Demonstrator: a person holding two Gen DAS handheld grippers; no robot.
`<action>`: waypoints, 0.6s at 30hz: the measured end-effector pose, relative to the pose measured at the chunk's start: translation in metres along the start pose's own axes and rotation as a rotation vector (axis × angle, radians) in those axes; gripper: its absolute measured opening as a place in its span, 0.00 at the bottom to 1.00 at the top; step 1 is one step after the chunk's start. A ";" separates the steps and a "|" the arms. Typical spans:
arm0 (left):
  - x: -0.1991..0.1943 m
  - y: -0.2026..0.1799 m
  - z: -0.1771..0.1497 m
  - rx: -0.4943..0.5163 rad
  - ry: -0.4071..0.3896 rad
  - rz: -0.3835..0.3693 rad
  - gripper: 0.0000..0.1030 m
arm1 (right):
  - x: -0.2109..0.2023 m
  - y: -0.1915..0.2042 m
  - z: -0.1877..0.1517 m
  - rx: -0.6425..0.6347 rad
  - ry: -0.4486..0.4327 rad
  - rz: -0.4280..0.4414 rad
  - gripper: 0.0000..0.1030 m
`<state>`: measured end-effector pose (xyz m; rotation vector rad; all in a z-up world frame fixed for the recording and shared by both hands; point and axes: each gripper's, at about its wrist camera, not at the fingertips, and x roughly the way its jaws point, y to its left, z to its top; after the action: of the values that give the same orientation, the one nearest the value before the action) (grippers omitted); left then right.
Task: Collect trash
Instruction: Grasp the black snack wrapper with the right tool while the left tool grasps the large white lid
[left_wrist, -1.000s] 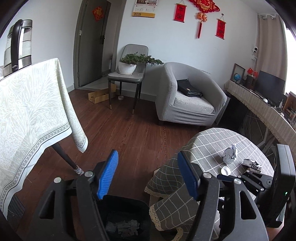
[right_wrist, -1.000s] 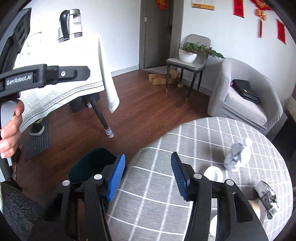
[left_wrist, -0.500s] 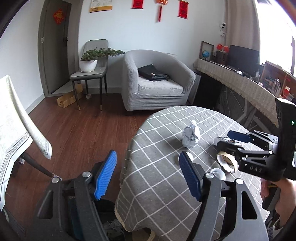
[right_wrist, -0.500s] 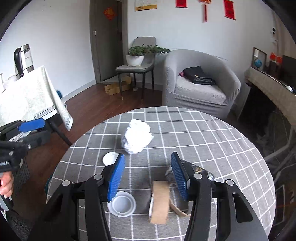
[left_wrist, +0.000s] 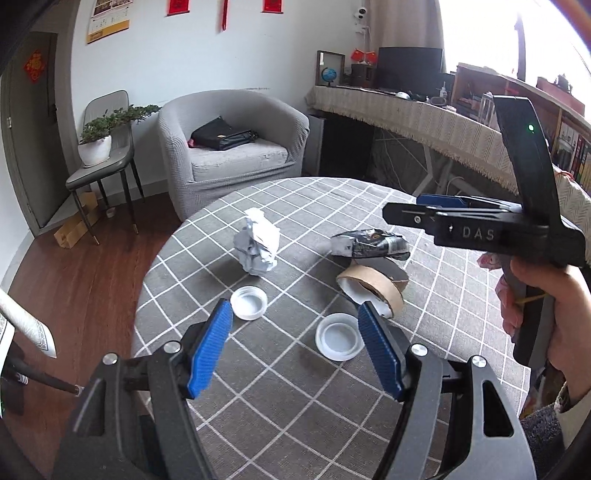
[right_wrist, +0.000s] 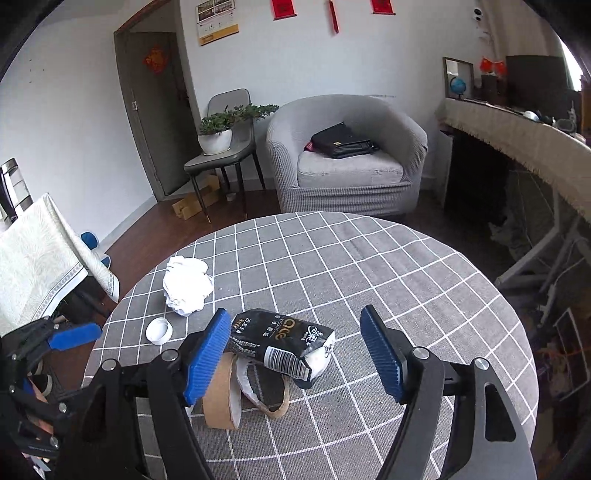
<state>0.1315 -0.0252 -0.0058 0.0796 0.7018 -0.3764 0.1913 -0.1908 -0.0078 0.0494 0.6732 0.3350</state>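
Five pieces of trash lie on the round table with the grey checked cloth: a crumpled white paper ball, two white plastic lids, a brown cardboard tape core and a black-and-white printed tissue packet. The packet rests partly on the tape core.

Right gripper: jaws spread wide, holding nothing, hovering over the packet, which sits toward the left finger rather than centred. Left gripper: jaws likewise released and empty, above the cloth between the two lids.

Judged step: the right gripper takes the packet.

Recommendations:
- Shift the right gripper slightly to its left so the packet lies midway between the pads.
- Descend low enough to grip the packet's body, not a loose corner; soft film will likely crumple.
- Avoid catching the tape core beneath.
- Keep the left gripper apart from the right.

No bin shows in either view.
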 end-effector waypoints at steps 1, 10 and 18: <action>0.003 -0.004 0.000 0.004 0.007 -0.015 0.71 | 0.001 -0.002 0.000 0.009 0.003 0.004 0.73; 0.031 -0.029 -0.010 0.054 0.081 -0.051 0.69 | 0.001 -0.014 -0.001 0.070 0.010 0.012 0.75; 0.051 -0.034 -0.014 0.054 0.131 -0.035 0.60 | 0.009 -0.010 -0.001 0.093 0.039 0.030 0.76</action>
<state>0.1459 -0.0700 -0.0477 0.1442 0.8233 -0.4266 0.2000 -0.1979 -0.0158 0.1416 0.7271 0.3344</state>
